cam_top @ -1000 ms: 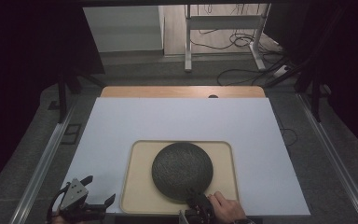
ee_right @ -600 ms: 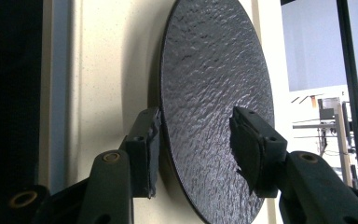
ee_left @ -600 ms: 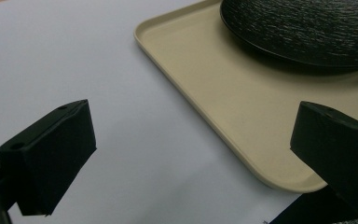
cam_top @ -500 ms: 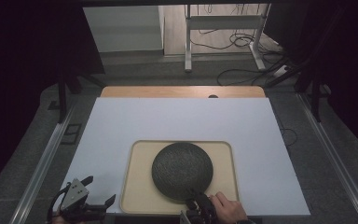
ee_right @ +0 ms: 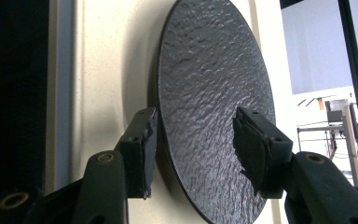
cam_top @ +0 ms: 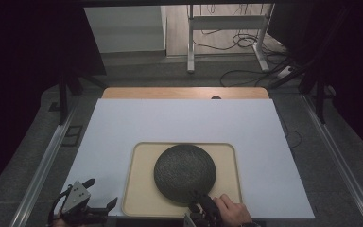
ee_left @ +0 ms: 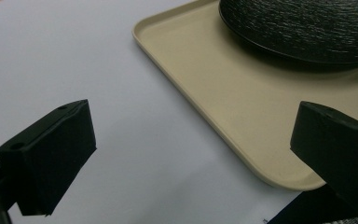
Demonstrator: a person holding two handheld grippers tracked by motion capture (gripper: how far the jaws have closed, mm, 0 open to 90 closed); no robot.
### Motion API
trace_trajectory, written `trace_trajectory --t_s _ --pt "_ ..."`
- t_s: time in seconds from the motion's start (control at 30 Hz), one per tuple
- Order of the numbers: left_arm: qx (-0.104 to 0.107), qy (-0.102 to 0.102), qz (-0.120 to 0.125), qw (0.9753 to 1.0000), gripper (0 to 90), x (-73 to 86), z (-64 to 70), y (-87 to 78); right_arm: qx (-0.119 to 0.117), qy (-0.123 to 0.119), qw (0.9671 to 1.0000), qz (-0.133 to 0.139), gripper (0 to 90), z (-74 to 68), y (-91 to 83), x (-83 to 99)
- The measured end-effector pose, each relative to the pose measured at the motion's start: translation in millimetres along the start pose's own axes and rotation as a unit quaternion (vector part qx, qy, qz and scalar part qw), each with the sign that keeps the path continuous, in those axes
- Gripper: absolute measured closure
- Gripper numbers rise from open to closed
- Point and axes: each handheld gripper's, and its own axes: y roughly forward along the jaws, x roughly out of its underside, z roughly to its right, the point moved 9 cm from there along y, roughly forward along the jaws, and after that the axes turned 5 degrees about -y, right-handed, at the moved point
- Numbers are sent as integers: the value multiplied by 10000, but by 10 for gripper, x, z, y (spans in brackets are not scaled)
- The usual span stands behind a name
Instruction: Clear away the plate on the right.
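A dark, rough-textured round plate [cam_top: 185, 172] lies on a beige tray [cam_top: 134, 179] near the front of the white table sheet. My right gripper [cam_top: 202, 204], held by a hand [cam_top: 234, 215], sits at the plate's near rim. In the right gripper view the plate [ee_right: 209, 93] runs between the jaws of this gripper [ee_right: 193, 135]: one jaw is down by the tray [ee_right: 107, 70] at the rim, the other stands off the plate's top face, so it is open. My left gripper [cam_top: 102, 192] hovers open over the sheet left of the tray [ee_left: 223, 93], with the plate [ee_left: 307, 23] beyond.
The white sheet [cam_top: 179, 118] covers most of the table, with a wooden strip [cam_top: 184, 92] showing at its far edge. Metal rails [cam_top: 42, 165] run along both sides. A stand and cables [cam_top: 227, 38] are on the floor behind.
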Motion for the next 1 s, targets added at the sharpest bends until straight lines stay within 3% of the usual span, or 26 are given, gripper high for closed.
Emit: trace_trajectory --t_s 0.33,0.7,0.83,1.0 --pt "5 32 -42 10000 0 8 8 13 -11 269 9996 -8 453 72 -13 66" --pt "-17 37 -30 10000 0 8 3 10 -13 740 9973 1 379 170 0 152" --pt "-19 37 -24 10000 0 7 2 9 -79 968 9953 5 353 201 12 188" --pt "-17 39 -30 10000 0 9 4 11 -144 1407 9899 54 327 233 21 218"
